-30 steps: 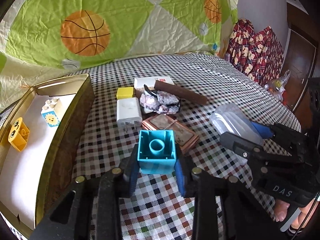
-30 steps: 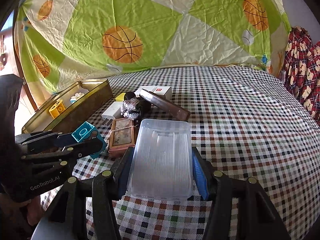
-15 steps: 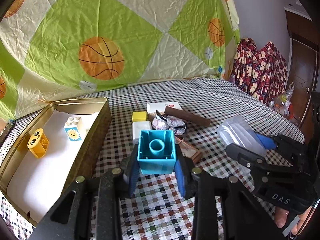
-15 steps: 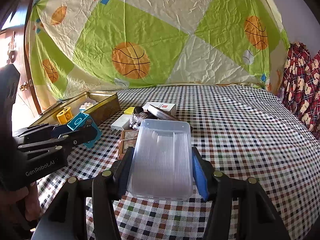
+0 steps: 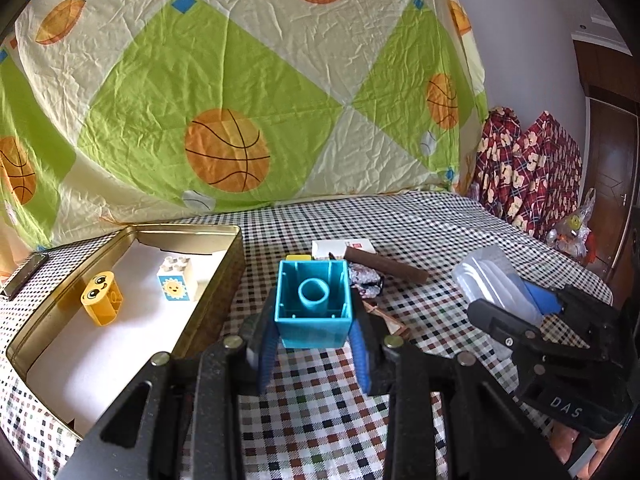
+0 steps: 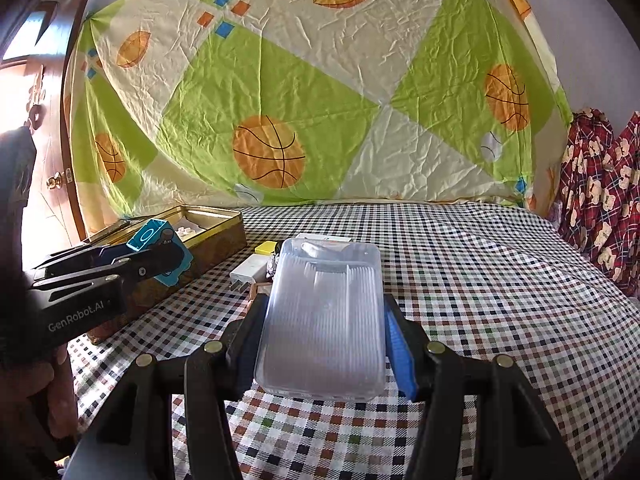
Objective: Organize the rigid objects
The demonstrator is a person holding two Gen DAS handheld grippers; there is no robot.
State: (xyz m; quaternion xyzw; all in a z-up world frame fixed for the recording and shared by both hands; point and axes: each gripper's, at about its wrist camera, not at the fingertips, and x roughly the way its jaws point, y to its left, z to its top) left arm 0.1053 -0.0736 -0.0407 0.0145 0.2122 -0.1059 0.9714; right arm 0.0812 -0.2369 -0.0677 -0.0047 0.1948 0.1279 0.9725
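My left gripper (image 5: 314, 340) is shut on a blue toy brick (image 5: 313, 305), held above the checkered cloth just right of the gold tin (image 5: 216, 280). The tin holds a yellow face block (image 5: 100, 298) and a white sun brick (image 5: 176, 280). My right gripper (image 6: 326, 344) is shut on a clear plastic box (image 6: 324, 316), held above the cloth. The right gripper also shows in the left wrist view (image 5: 516, 308) at the right, and the left gripper with the blue brick (image 6: 154, 240) shows in the right wrist view beside the tin (image 6: 212, 236).
A pile lies mid-table: a white card box (image 5: 344, 248), a brown bar (image 5: 386, 266), a foil-wrapped lump (image 5: 364, 278), a small yellow block (image 6: 266, 247), a white charger (image 6: 248, 270). A basketball-print sheet hangs behind. Red patterned fabric (image 5: 528, 172) is at the right.
Both grippers have risen with their loads. The left gripper has moved toward the tin, which now shows more fully; the pile lies farther below and behind the blue brick.
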